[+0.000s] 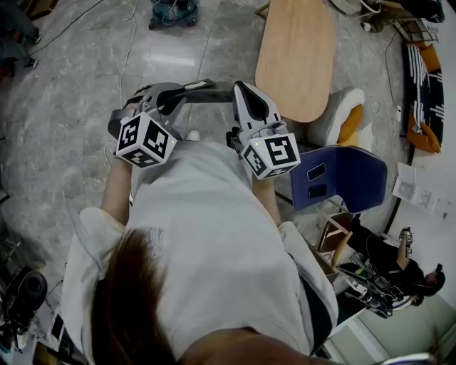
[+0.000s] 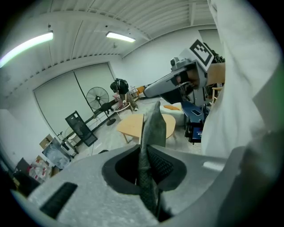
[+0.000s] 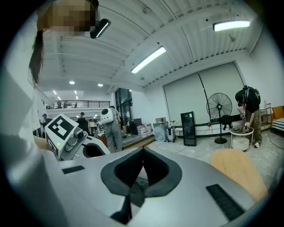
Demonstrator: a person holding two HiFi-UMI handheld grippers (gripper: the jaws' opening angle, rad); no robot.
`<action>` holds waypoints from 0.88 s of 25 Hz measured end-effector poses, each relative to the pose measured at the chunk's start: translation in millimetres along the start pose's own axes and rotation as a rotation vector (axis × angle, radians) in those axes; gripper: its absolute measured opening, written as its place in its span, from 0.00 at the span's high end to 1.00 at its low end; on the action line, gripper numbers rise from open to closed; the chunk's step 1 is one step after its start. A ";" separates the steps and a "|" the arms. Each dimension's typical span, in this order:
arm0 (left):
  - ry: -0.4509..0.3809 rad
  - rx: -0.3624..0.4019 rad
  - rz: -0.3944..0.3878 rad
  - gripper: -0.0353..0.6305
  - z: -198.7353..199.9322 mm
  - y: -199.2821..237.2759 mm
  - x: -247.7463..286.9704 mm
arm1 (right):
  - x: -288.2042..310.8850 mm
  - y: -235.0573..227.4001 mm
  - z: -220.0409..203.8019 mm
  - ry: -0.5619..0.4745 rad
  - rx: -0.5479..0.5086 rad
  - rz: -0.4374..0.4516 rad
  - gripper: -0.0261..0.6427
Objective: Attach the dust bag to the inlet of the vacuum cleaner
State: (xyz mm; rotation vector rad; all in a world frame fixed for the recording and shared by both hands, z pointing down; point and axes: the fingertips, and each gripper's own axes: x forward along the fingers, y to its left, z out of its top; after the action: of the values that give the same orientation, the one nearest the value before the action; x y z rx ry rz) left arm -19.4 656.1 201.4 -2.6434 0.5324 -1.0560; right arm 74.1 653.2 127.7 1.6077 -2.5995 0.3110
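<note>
I hold both grippers close to my chest, pointing away from me. My left gripper [image 1: 184, 93] is shut on a thin grey woven flap [image 2: 154, 122]. The flap runs along the seam between the jaws and sticks up past the tips; I cannot tell whether it is the dust bag. My right gripper [image 1: 244, 91] is shut with nothing in it, and its own view shows the jaws [image 3: 142, 153] meeting in a bare seam. Each gripper appears in the other's view. A blue-green wheeled machine [image 1: 173, 11] stands far off on the floor, possibly the vacuum cleaner.
An oval wooden table [image 1: 296, 53] stands ahead to the right, with a white and orange seat [image 1: 343, 117] and a blue chair [image 1: 342, 178] beside it. A standing fan [image 3: 219, 106] and several people are further off. Cables lie on the grey stone floor [image 1: 71, 85].
</note>
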 end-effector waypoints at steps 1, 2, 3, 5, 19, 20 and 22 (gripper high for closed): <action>0.001 0.001 0.000 0.89 0.6 -0.2 0.6 | -0.4 -0.4 -0.2 0.002 -0.003 0.002 0.96; 0.003 0.001 -0.001 0.89 1.3 -0.6 1.7 | -0.9 -1.3 -0.3 0.003 -0.006 0.003 0.96; 0.005 0.002 -0.003 0.89 2.0 -1.0 3.1 | -1.2 -2.5 -0.6 0.004 -0.008 0.004 0.96; 0.007 0.002 -0.007 0.89 2.4 -1.9 5.5 | -1.5 -4.2 -1.2 0.005 -0.013 0.005 0.96; 0.002 -0.062 -0.030 0.89 -20.3 41.3 25.3 | 43.5 -17.6 -9.7 0.035 0.027 -0.001 0.96; -0.001 -0.066 -0.032 0.89 -23.2 51.2 28.6 | 53.9 -20.3 -9.3 0.041 0.031 0.000 0.96; -0.005 -0.074 -0.038 0.88 -28.3 71.8 35.0 | 75.4 -25.7 -6.6 0.050 0.037 -0.001 0.96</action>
State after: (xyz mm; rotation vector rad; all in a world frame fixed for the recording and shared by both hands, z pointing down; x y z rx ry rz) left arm -33.1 574.1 217.4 -2.7298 0.5322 -1.0596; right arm 62.7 577.3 150.1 1.5907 -2.5711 0.3971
